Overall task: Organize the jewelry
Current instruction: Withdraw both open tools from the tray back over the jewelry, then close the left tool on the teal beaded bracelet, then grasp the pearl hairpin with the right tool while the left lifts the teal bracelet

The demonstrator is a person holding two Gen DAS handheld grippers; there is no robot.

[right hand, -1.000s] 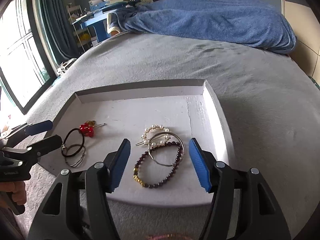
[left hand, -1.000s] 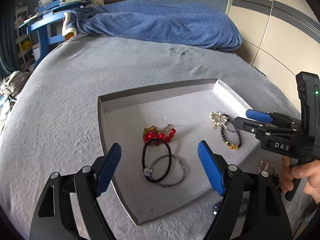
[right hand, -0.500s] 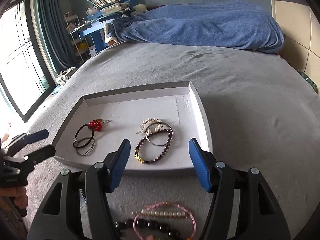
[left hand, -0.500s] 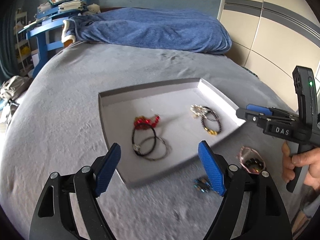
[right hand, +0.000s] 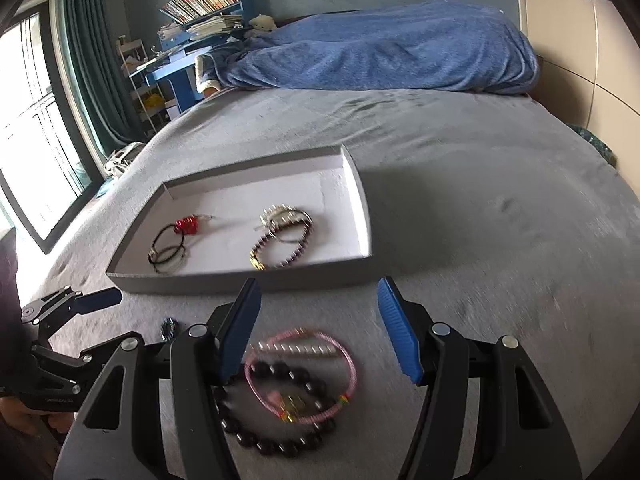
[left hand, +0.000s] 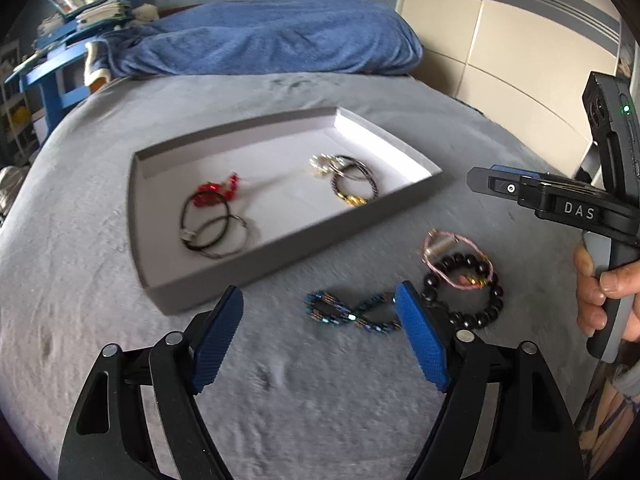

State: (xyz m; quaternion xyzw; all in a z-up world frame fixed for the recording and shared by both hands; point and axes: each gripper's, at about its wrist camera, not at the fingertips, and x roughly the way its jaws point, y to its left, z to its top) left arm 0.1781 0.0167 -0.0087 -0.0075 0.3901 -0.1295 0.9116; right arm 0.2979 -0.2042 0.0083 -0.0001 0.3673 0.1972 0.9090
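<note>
Both tongs, left [left hand: 318, 346] and right [right hand: 318, 330], are backing off the grey tray [left hand: 280, 248] on the bed, gaping and empty, the left's jaws just narrowing slightly; black bead bracelet [right hand: 276, 412], pink cord bracelet [right hand: 300, 372] and blue beaded strand [left hand: 348, 314] are now waiting beneath them.

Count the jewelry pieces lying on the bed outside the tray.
3: a blue beaded bracelet by the left gripper, and a pink cord bracelet overlapping a black bead bracelet under the right gripper.

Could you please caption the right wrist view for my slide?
Open right gripper hovers above pink bracelet and black bead bracelet lying before the jewelry tray.
</note>
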